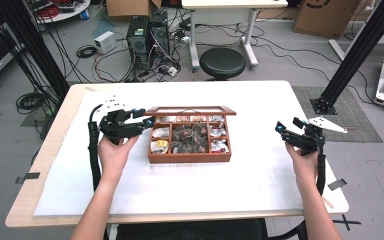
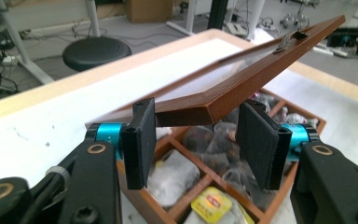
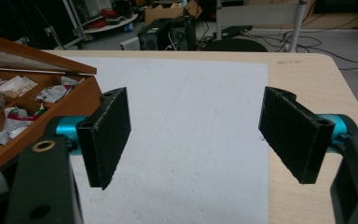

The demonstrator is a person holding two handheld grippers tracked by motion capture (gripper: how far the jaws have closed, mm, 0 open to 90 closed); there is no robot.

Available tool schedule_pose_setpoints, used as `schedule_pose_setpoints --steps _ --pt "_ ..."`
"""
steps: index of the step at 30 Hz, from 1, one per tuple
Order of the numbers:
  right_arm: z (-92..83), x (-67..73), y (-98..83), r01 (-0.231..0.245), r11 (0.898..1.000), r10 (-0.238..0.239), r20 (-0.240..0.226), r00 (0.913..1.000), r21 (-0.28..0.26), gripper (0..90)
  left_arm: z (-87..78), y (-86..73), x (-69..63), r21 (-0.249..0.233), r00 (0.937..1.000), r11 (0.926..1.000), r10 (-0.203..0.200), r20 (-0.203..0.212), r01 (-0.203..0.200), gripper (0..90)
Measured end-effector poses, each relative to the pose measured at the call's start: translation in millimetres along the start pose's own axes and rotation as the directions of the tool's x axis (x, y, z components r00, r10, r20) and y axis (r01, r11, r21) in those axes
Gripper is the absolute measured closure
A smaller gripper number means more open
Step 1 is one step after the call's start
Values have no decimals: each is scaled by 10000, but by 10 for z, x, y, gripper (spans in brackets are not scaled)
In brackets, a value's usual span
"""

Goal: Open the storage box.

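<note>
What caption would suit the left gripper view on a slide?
Left gripper lifting the lid of a wooden tea box, one corner between its jaws.

The box [image 1: 190, 156] is reddish-brown wood, and its lid [image 2: 261, 70] has the same brown frame around a clear pane. Inside lie white sachets [image 2: 175, 175], dark brownish ones [image 1: 187, 137] and a yellow packet [image 2: 214, 203] with a red mark. Both the left gripper [image 2: 196, 142] and the right gripper [image 3: 196, 135] are black with turquoise collars. The table [image 1: 50, 150] is pale wood under a white mat [image 1: 190, 185]. A black stool [image 1: 222, 62] stands on the grey floor.
</note>
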State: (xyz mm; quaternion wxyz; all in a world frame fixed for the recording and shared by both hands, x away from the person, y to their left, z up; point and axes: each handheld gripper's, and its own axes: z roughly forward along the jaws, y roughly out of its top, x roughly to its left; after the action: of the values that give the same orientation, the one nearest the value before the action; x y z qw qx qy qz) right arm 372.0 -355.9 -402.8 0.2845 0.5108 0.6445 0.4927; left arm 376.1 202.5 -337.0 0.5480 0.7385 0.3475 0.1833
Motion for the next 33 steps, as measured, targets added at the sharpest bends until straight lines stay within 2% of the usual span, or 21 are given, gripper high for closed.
schedule_pose_setpoints --steps 4,27,29,33 --pt "3 -1 1 29 10000 -29 8 10000 -4 252 30 34 48 36 9998 9998 -204 39 204 495" --pt "11 3 1 70 10000 -70 -31 10000 1 252 152 417 201 168 9996 9999 -16 -273 20 507" --pt "14 1 1 79 10000 -79 -37 10000 9 252 161 428 220 119 9996 9998 -171 -231 174 507" --pt "18 1 0 73 10000 -73 -45 10000 12 252 187 487 244 173 9993 9996 -239 -302 244 507"
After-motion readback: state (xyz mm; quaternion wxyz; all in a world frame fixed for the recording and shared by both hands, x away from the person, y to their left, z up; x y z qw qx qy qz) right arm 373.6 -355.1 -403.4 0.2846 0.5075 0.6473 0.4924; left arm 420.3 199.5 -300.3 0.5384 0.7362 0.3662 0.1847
